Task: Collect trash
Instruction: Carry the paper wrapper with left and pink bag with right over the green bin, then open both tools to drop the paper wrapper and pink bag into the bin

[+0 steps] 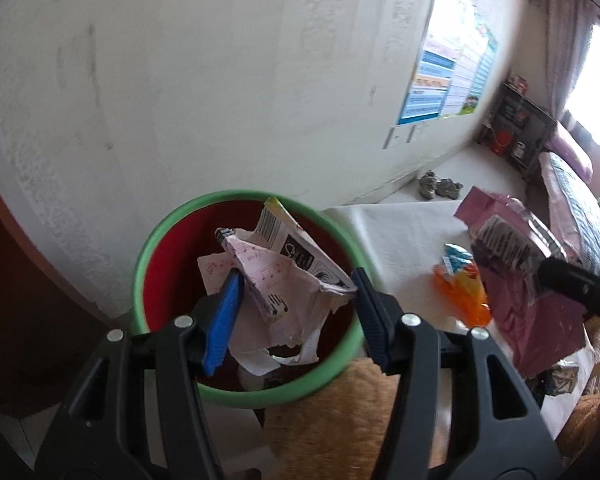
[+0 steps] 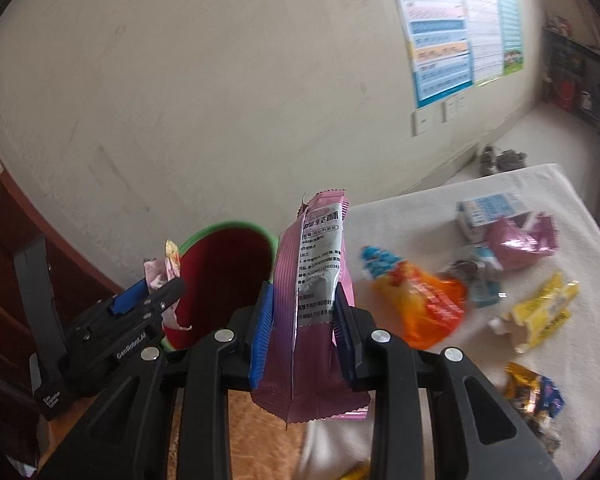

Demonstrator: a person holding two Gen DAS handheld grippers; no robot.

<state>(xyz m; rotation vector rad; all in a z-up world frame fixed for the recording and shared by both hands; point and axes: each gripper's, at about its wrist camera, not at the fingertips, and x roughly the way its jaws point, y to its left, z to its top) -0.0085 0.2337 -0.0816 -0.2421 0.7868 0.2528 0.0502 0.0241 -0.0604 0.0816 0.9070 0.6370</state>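
A bin with a green rim (image 1: 148, 248) and red inside stands by the wall. My left gripper (image 1: 296, 296) hangs over its mouth, shut on a crumpled pink-and-white paper carton (image 1: 276, 280) with a barcode. More paper scraps lie at the bin's bottom. In the right wrist view the bin's rim (image 2: 228, 226) sits just beyond my right gripper (image 2: 304, 300), which is shut on an upright pink snack wrapper (image 2: 312, 272). The left gripper (image 2: 156, 286) shows at that bin's left edge. The right gripper (image 1: 548, 272) and its pink wrapper (image 1: 516, 292) appear to the right of the bin.
A table under a white cloth (image 2: 440, 204) holds an orange wrapper (image 2: 420, 308), a yellow wrapper (image 2: 540, 312), a blue-white box (image 2: 488, 208), a crumpled pink wrapper (image 2: 524, 240) and a gold-blue wrapper (image 2: 536, 392). Shoes (image 2: 500, 158) lie by the wall. A brown door (image 2: 4, 240) is at the left.
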